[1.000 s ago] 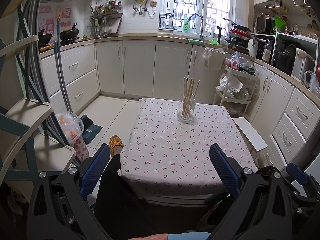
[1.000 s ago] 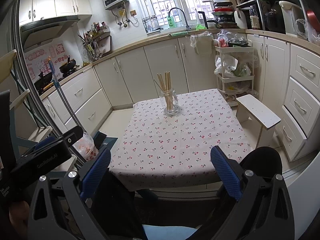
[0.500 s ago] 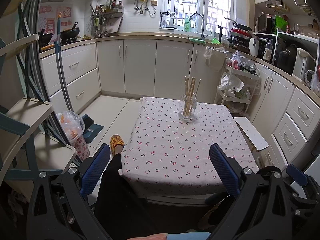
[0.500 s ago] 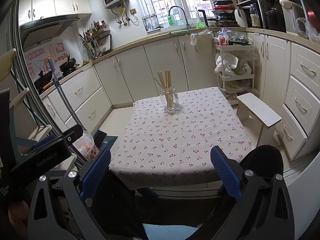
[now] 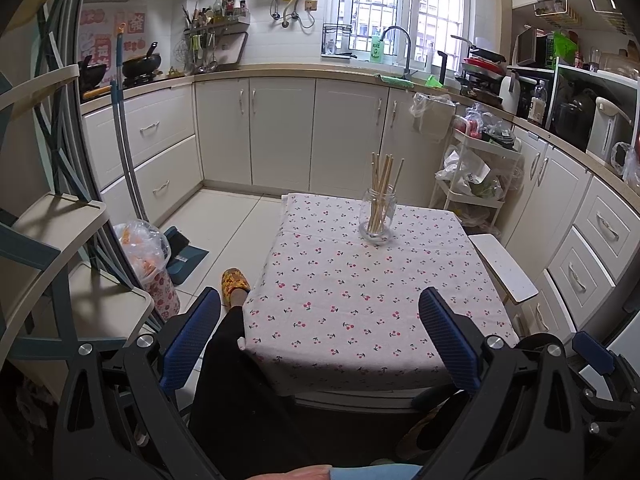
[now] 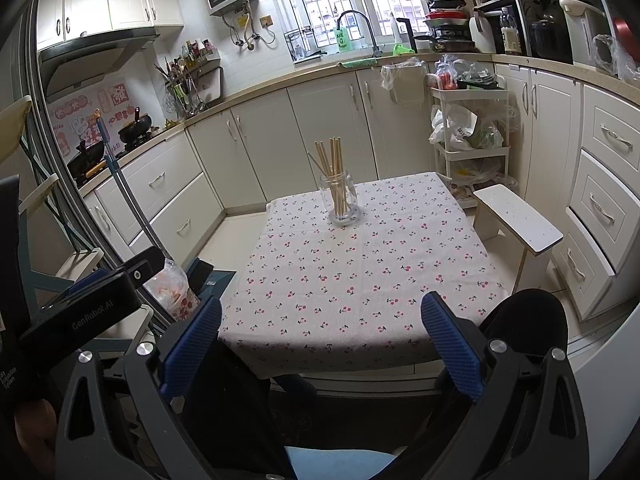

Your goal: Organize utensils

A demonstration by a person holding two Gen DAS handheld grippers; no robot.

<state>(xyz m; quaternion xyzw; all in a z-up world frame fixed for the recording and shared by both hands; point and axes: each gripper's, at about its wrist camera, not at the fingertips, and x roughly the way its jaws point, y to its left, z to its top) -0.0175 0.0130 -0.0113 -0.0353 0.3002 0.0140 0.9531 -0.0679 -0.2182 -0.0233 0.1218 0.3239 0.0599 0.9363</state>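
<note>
Between the spread blue fingers of both grippers, nothing is held.

The left gripper and right gripper are kept wide open, short of the table's near edge. Chopsticks are seen gathered upright in a glass jar toward the far edge, well apart from both. If any stick is to be drawn, it should be pinched high above the rim and the jar steadied.
</note>
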